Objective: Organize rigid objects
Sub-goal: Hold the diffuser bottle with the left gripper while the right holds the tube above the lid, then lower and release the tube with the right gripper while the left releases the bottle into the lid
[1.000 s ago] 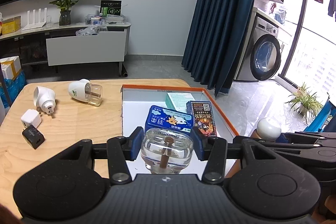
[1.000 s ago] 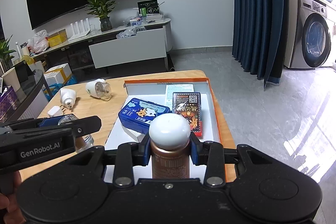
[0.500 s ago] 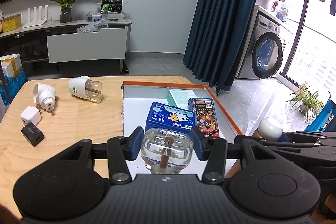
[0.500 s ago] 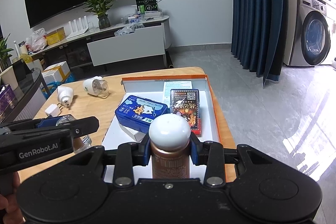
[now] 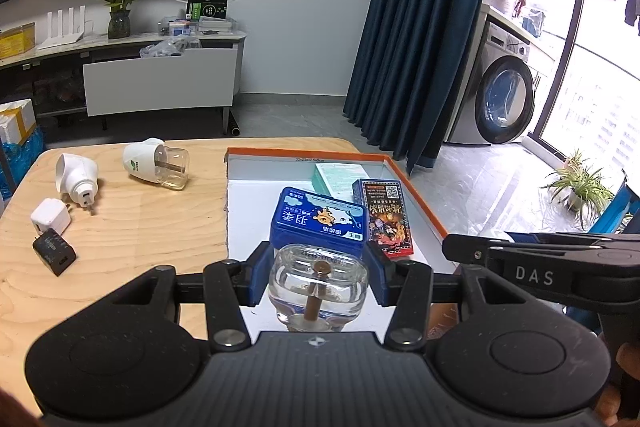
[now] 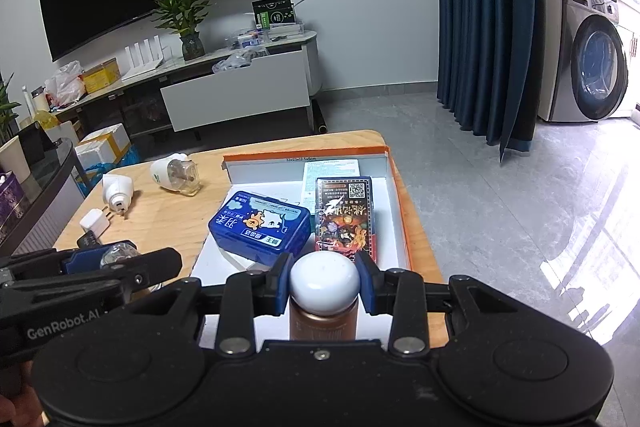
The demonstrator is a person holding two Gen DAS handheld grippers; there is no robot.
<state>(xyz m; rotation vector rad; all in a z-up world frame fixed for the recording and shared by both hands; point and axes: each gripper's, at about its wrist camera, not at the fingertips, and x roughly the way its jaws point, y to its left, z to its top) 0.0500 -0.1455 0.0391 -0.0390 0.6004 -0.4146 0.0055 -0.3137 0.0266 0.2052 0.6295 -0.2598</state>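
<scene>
Both grippers were carrying something over the near end of the box: the left gripper (image 5: 318, 277) was closed partway on a clear glass bottle (image 5: 318, 283) with a brown wick inside, its blue pads pressed against the bottle's sides, while the right gripper (image 6: 324, 283) was clamped on a brown bottle (image 6: 323, 321) just under its white domed cap (image 6: 324, 281). Each bottle was held upright and clear of the surface, presumably so it could be lowered straight down without tipping. The orange-edged box (image 6: 400, 211) lay on the right half of the wooden table (image 5: 132, 227) and already held a blue tin (image 6: 262, 229), a dark card pack (image 6: 346, 219) and a pale green carton (image 6: 330, 171) at the far end. That left bare white floor mainly at the near end and along the left wall, so the tin, sitting directly ahead of both bottles, looked like the chief obstacle. From the left wrist view the right gripper's arm reached across just beside the box's right wall, so the two tools would likely crowd each other if they went down together. Out on the table remained two white plug-in units (image 5: 76, 177), one with a clear bottle (image 5: 172, 169) attached, a white charger (image 5: 50, 215) and a black adapter (image 5: 54, 251). Whether anything lay under the tin could not be made out for certain.
</scene>
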